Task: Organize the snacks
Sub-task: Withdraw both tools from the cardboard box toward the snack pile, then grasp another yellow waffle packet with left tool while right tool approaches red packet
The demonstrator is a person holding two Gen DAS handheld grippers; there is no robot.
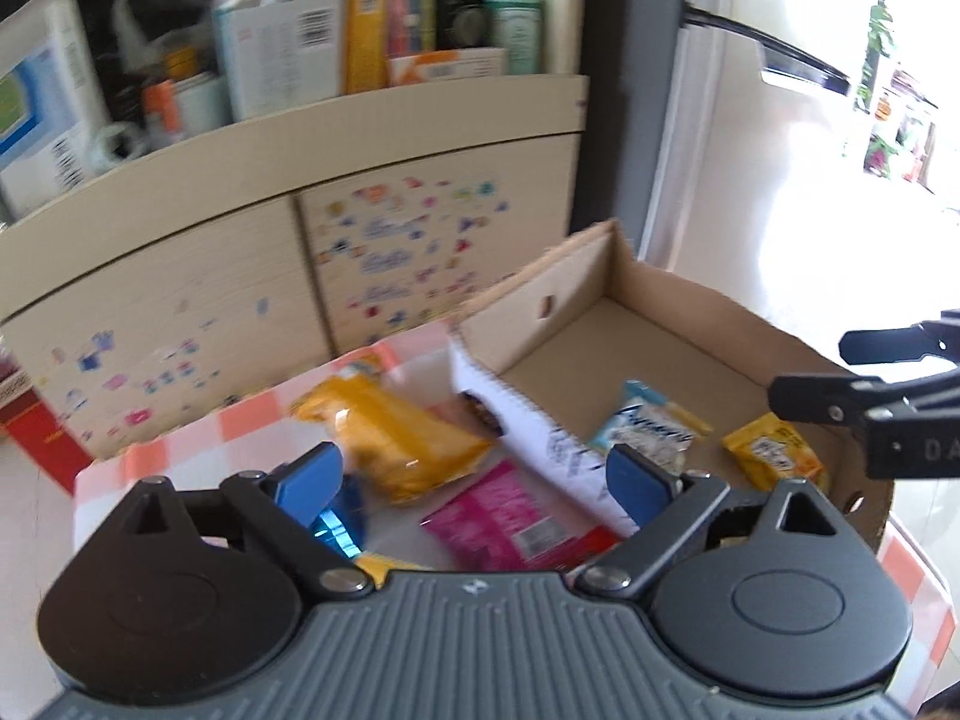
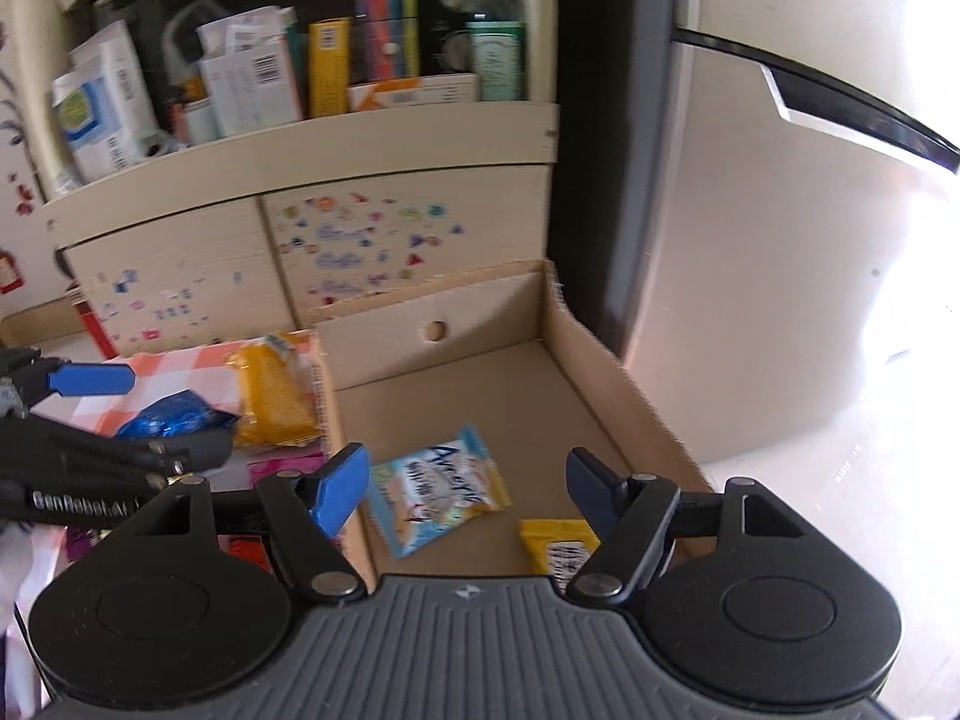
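Note:
A shallow cardboard box [image 1: 678, 294] [image 2: 600, 354] holds a light-blue snack packet [image 1: 651, 429] [image 2: 435, 492] and a small yellow packet [image 1: 774, 456] [image 2: 558, 546]. Left of the box, on a checked cloth [image 1: 252, 414] [image 2: 168, 378], lie a big yellow packet [image 1: 402, 438] [image 2: 276, 402], a pink packet [image 1: 504, 516], and a blue foil packet [image 1: 339, 525] [image 2: 174, 417]. My left gripper [image 1: 477, 480] is open and empty, above the yellow and pink packets. My right gripper [image 2: 468, 483] is open and empty above the box.
A cream cabinet [image 1: 180, 276] with stickered doors stands behind the table, its shelf crowded with boxes and bottles [image 2: 258, 78]. A white fridge [image 2: 750, 240] stands at the right. The box's near-left wall [image 1: 540, 438] rises between the loose packets and the box floor.

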